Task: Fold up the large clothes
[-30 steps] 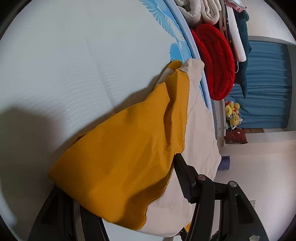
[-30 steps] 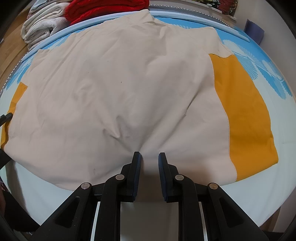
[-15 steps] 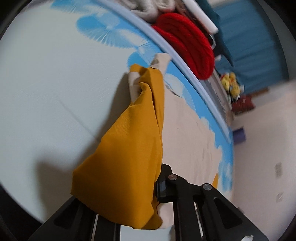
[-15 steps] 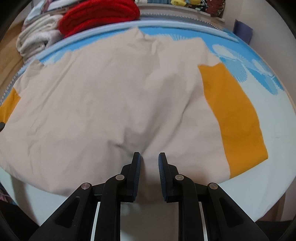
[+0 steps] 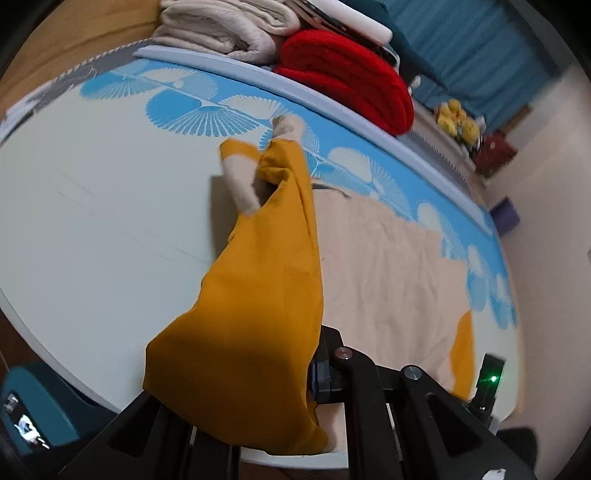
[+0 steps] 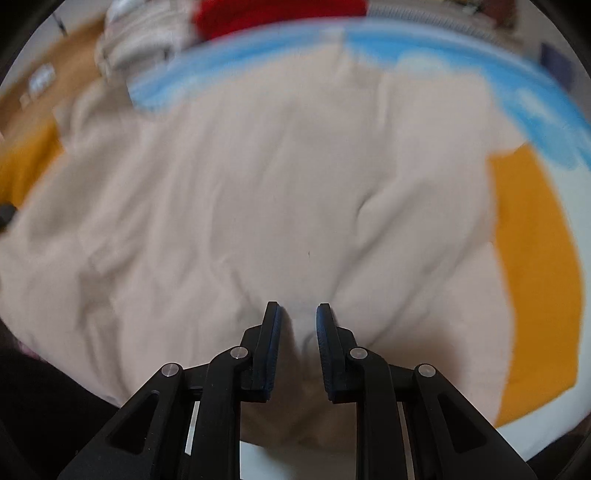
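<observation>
We've just clamped the left jaws (image 5: 310, 369) on the orange sleeve (image 5: 258, 295) and lifted it off the bed (image 5: 110, 203); right jaws (image 6: 298, 332) pinch the shirt (image 6: 258, 184) hem, so folding can start.

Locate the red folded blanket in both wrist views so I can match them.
Left wrist: red folded blanket at top centre-right, beyond the far edge of the mat, right of the beige towels.
Right wrist: blurred red patch at top centre, cut by the frame edge, right of the beige towels.
Shared landmark: the mat's blue far border.
</observation>
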Tool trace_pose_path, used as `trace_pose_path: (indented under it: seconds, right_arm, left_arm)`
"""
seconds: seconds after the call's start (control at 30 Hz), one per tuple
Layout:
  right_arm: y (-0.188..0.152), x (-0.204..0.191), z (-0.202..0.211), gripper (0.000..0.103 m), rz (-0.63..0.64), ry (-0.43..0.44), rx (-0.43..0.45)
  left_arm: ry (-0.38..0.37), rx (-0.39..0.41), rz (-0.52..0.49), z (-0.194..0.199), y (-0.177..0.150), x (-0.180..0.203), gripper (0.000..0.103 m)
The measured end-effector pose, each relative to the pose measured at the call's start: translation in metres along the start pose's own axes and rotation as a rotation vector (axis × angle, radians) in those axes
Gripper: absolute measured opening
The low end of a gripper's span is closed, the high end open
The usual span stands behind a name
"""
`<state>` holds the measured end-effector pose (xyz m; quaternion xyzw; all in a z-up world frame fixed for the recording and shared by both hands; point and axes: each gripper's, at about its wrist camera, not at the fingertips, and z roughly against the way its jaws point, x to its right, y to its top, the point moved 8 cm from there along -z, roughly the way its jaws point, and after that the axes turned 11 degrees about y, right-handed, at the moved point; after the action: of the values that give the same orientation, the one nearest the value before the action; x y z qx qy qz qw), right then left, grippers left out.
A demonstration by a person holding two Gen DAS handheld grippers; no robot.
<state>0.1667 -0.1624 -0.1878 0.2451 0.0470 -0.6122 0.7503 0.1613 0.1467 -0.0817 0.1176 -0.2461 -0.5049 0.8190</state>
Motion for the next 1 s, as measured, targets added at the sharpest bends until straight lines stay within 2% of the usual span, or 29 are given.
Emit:
trace_pose_path:
  seconds: [0.1,0.27,0.33,0.4,0.43,0.5,0.53,0.6,0.7,0.77,0.83,0.9,1.0]
  right_arm:
    - [0.013,0.006,0.021,0.021,-0.046,0.029,0.005]
    - [0.056,0.02,0.112,0.022,0.056,0.001,0.177]
    - [0.07,0.031,0.155,0.025,0.133,-0.049,0.258]
    - [0.077,0.046,0.192,0.035,0.222,-0.144,0.329]
    - [0.078,0.057,0.205,0.037,0.251,-0.187,0.356]
    - [0.074,0.085,0.223,0.037,0.245,-0.25,0.389]
    - [0.068,0.102,0.227,0.037,0.195,-0.245,0.396]
    - [0.057,0.121,0.225,0.037,0.101,-0.214,0.353]
    - [0.056,0.13,0.229,0.037,0.052,-0.161,0.369]
    - [0.051,0.131,0.216,0.038,0.042,-0.124,0.327]
    - [0.042,0.131,0.202,0.041,0.021,-0.064,0.267]
    - [0.038,0.13,0.187,0.051,-0.006,0.0,0.219]
    - [0.034,0.121,0.163,0.06,-0.052,0.11,0.16]
  left_arm:
    - [0.002,0.04,-0.034,0.003,0.007,0.014,0.01]
    - [0.019,0.098,-0.213,0.004,-0.006,0.071,0.01]
    - [0.009,0.136,-0.306,0.007,-0.016,0.104,0.01]
    - [-0.009,0.167,-0.393,0.007,-0.028,0.138,0.009]
    - [-0.026,0.178,-0.441,0.007,-0.036,0.158,0.009]
    - [-0.067,0.184,-0.525,0.003,-0.053,0.194,0.009]
    - [-0.088,0.178,-0.567,0.0,-0.063,0.211,0.009]
    - [-0.131,0.15,-0.645,-0.01,-0.085,0.242,0.009]
    - [-0.2,0.032,-0.756,-0.033,-0.124,0.282,0.012]
    - [-0.232,-0.089,-0.803,-0.052,-0.15,0.296,0.021]
    - [-0.261,-0.187,-0.802,-0.065,-0.167,0.301,0.043]
    - [-0.3,-0.228,-0.785,-0.065,-0.172,0.302,0.055]
    - [-0.37,-0.262,-0.752,-0.051,-0.168,0.3,0.06]
